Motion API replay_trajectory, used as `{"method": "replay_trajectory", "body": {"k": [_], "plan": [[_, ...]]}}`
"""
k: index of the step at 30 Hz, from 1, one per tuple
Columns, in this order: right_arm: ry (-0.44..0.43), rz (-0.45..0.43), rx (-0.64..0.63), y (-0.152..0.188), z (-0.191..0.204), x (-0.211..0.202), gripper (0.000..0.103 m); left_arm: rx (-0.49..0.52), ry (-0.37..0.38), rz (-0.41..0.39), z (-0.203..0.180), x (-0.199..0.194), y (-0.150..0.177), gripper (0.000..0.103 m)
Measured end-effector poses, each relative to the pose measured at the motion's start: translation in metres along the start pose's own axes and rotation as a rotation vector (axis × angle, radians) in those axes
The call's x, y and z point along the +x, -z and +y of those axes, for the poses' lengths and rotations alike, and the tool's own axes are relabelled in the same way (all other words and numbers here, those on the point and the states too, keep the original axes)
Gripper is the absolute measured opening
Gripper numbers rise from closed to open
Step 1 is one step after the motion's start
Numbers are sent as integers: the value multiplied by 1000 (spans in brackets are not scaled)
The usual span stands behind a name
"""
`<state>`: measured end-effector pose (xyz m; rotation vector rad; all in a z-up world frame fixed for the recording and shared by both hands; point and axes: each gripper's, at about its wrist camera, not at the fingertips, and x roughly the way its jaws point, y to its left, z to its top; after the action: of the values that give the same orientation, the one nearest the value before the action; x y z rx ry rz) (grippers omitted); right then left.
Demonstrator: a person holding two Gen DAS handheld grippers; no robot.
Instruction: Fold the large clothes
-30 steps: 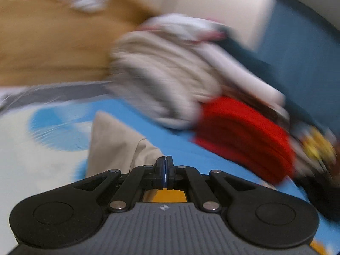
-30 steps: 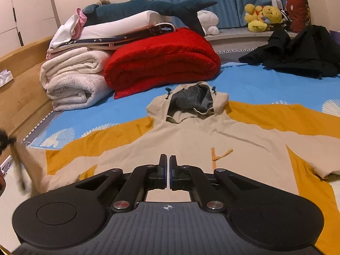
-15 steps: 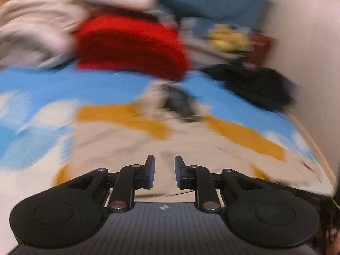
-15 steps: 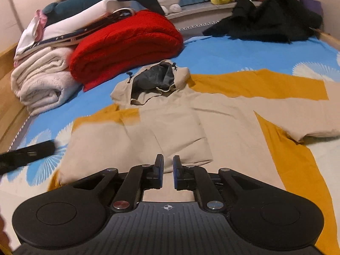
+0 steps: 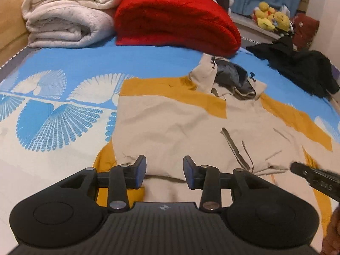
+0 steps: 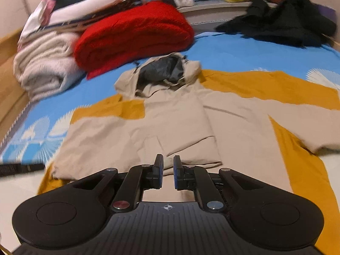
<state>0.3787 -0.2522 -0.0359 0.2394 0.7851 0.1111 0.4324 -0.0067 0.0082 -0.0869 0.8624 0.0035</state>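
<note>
We are holding the left gripper over the near hem of the beige and mustard hoodie, which is lying flat on the blue and white bed. Its fingers are opening, with nothing between them. Beyond the hoodie's grey-lined hood a folded red blanket is sitting, with rolled white blankets just left of it. A black garment is lying to the hoodie's far right. The right gripper is reaching in over the hoodie's right side.
</note>
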Motion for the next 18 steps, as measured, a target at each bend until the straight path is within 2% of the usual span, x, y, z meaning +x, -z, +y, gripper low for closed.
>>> {"method": "replay_trajectory", "body": {"k": [1, 3, 7, 13, 18], "plan": [[-3, -5, -29, 1, 3, 4, 25, 5, 15, 20, -2, 4, 2, 43], [-1, -22, -92, 2, 12, 12, 33, 14, 43, 54, -4, 10, 5, 44], [-3, -35, -231, 5, 31, 32, 42, 15, 55, 84, -5, 17, 7, 46], [46, -16, -421, 16, 59, 66, 46, -36, 69, 87, 6, 19, 1, 49], [118, 27, -490, 23, 62, 88, 46, -51, 68, 97, 10, 22, -3, 49]]}}
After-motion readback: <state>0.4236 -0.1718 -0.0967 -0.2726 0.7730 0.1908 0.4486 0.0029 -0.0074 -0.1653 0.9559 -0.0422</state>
